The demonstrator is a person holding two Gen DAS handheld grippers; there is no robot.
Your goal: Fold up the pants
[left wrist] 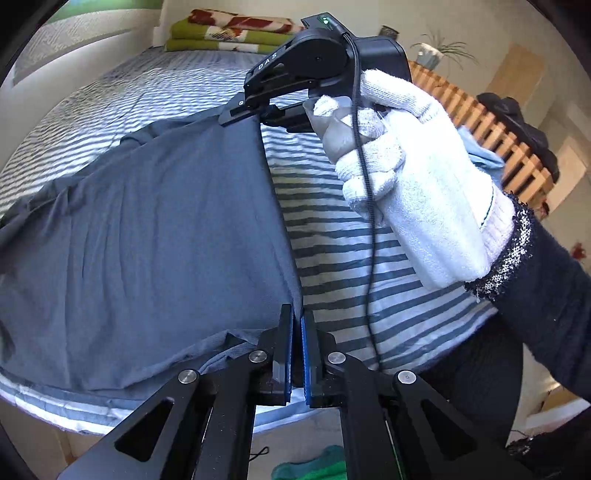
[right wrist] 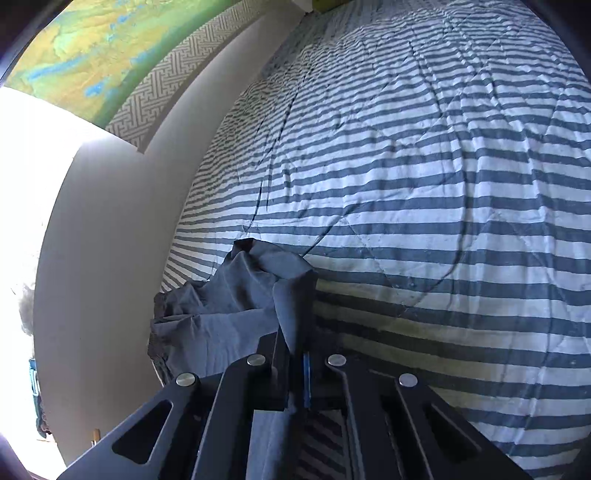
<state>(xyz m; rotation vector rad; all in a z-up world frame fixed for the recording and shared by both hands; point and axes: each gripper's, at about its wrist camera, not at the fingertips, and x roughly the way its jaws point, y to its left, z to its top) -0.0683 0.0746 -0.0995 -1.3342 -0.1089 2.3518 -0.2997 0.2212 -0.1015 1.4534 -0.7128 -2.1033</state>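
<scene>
Left wrist view shows the grey pants spread over the striped bed, filling the frame from nine o'clock to the centre, with one straight edge pulled taut from six o'clock up toward twelve. At six o'clock the left gripper has its fingers closed on the near end of that edge; at twelve o'clock the right gripper, held by a white-gloved hand, pinches the far end. From the right wrist view, the right gripper at six o'clock is clamped on a fold of the cloth, and the rest of the pants bunches loosely toward eight o'clock against the bedding. Folded blankets lie at the head of the bed, at twelve o'clock. The fabric looks thin, light and limp: it sags and wrinkles wherever it is unsupported, so it will likely drape and slide rather than hold any shape, and a pinch too close to the edge could slip off. Holding both ends of one straight edge, as here, seems the soundest grip, since tension between the two hands keeps that edge true while the cloth is carried over to make the fold.
</scene>
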